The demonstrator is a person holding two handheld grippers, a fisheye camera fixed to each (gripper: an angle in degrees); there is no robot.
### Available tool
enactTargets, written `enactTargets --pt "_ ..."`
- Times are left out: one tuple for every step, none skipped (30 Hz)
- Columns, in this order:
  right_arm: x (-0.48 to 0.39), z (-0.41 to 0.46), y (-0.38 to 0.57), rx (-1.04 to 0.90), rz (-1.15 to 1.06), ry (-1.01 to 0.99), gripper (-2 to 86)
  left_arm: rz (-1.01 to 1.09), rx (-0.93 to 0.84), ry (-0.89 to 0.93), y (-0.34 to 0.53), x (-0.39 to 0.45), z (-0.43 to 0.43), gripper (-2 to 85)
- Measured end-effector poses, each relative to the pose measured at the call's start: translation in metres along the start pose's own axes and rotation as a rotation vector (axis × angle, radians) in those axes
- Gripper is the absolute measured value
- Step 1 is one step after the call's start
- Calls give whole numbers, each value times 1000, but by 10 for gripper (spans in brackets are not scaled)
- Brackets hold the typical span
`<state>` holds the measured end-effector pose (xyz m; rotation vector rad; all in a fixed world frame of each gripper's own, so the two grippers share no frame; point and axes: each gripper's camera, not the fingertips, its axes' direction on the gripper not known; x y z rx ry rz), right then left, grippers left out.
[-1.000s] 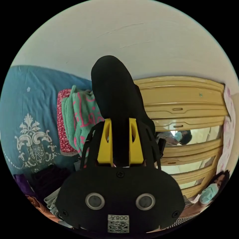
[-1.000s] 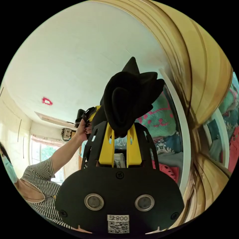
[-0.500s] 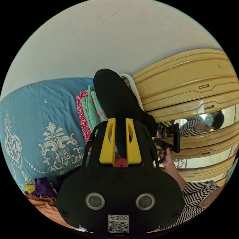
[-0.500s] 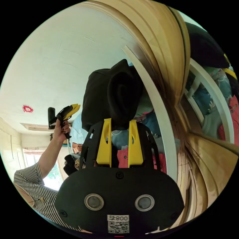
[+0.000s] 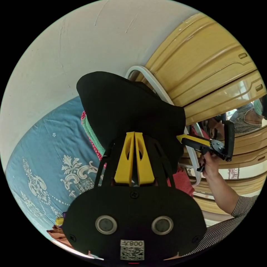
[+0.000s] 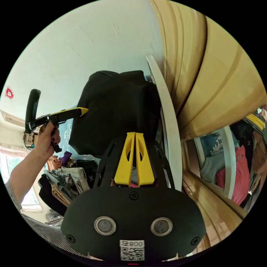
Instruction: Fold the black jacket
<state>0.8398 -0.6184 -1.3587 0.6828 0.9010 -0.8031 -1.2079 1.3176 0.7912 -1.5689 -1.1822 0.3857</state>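
The black jacket (image 5: 130, 108) is a folded bundle sitting on a stack of folded clothes beside a white rail (image 5: 150, 79). My left gripper (image 5: 134, 134) has its yellow jaws pressed together, tips at the jacket's near edge with no cloth between them. The right gripper (image 5: 180, 136) comes in from the right, its tip touching the bundle's side. In the right gripper view the jacket (image 6: 116, 111) fills the middle. My right gripper (image 6: 135, 134) is shut just below it. The left gripper (image 6: 84, 109), held in a hand (image 6: 47, 139), touches its left side.
Green and red folded clothes (image 5: 90, 130) lie under the jacket on a blue patterned bedspread (image 5: 47, 155). A yellow wooden wardrobe (image 5: 211, 72) with a mirror stands close on the right. A pile of loose clothes (image 6: 66, 178) lies lower left. A striped sleeve (image 5: 236, 211) shows.
Both grippers held thick black cloth between parted jaws; now both sets of jaws are closed together and empty. The jacket rests on the stack as a wider bundle. Both cameras have swung.
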Motion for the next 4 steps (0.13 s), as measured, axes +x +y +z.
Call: enactTargets --pt "0 12 -8 -29 4 -8 2 1 -14 -2 -2 -3 5 1" --pt "-4 12 -9 -39 -10 14 2 4 -21 16 -3 -5 8 2" --pt "-8 9 -7 -32 -21 29 2 3 -17 31 -2 -7 8 2" --pt "-14 2 0 -14 -41 51 3 -10 0 71 1 -11 6 3"
